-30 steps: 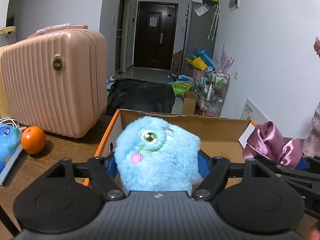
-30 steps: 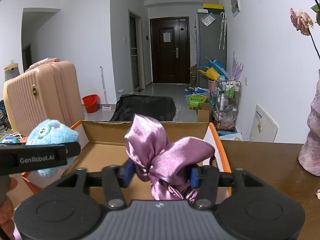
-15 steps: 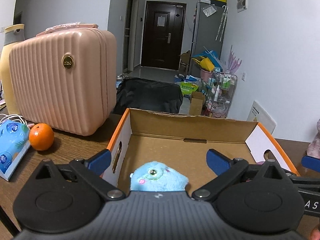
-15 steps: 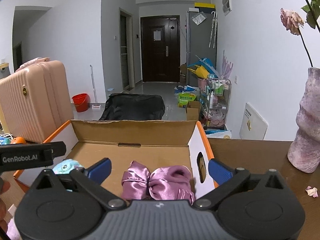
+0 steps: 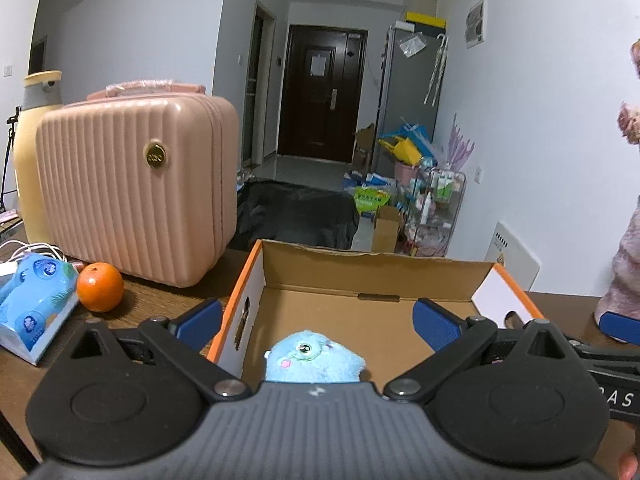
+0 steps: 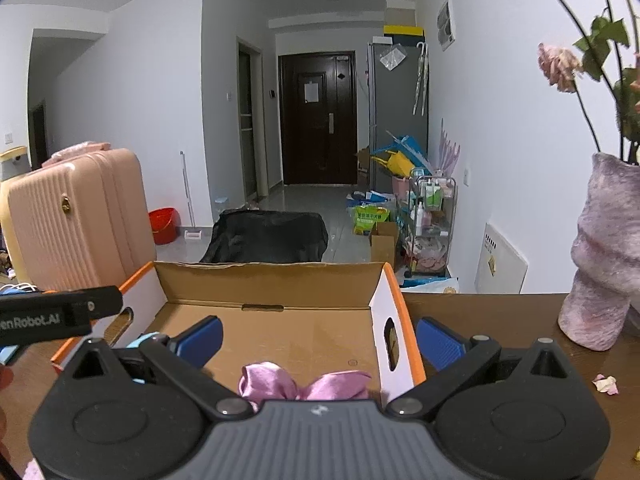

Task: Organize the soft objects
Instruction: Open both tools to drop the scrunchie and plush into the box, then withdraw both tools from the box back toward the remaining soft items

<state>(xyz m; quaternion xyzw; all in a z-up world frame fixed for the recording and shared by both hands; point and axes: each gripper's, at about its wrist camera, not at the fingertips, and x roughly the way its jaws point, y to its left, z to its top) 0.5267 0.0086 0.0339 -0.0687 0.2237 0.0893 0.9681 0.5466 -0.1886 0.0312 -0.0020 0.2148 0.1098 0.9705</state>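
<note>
A blue fluffy plush toy [image 5: 314, 362] lies in the near left part of an open cardboard box [image 5: 372, 270] with orange edges. A purple satin bow [image 6: 304, 384] lies in the box's near right part [image 6: 264, 280]. My left gripper [image 5: 318, 322] is open and empty, raised over the plush. My right gripper [image 6: 318, 336] is open and empty, raised over the bow. The left gripper's body [image 6: 52, 316] shows at the left of the right wrist view.
A pink ribbed suitcase [image 5: 132, 188] stands left of the box on the brown table. An orange [image 5: 100, 287] and a blue tissue pack [image 5: 34, 300] lie in front of it. A mauve vase [image 6: 604, 256] with dried flowers stands at the right.
Both grippers opened and dropped their loads into the box: the plush from the left, the bow from the right. Both then drew back and up from the box.
</note>
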